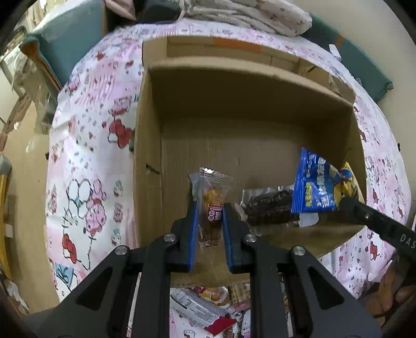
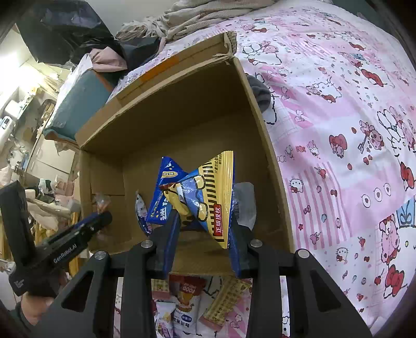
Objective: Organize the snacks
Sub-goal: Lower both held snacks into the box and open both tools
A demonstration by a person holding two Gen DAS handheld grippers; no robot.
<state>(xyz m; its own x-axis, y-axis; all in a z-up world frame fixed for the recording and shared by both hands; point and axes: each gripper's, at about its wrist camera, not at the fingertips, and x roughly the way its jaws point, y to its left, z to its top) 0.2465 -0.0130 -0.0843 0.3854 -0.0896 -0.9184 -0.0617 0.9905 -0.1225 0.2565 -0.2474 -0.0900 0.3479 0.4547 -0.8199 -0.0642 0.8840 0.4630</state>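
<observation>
One cardboard box point(image 1: 156, 109); left gripper point(image 1: 209, 208) pinches one clear-wrapped snack point(image 1: 212, 197); right gripper point(image 2: 204, 221), angled down, clamps one blue-yellow packet point(image 2: 205, 192), possibly more.

bed point(image 2: 338, 109): covered by pink cartoon-print sheet | folded blankets point(image 1: 249, 13): piled at far end | wall point(image 1: 364, 26): plain, pale

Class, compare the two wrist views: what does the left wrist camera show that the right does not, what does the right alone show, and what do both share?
Left wrist only: a dark snack pack lying on the box floor, and the clear-wrapped snack's label.
Right wrist only: a grey cloth beside the box on the pink sheet, and the left gripper's side.
Both: the cardboard box, the blue-and-yellow bag in the right gripper, loose snacks below.
</observation>
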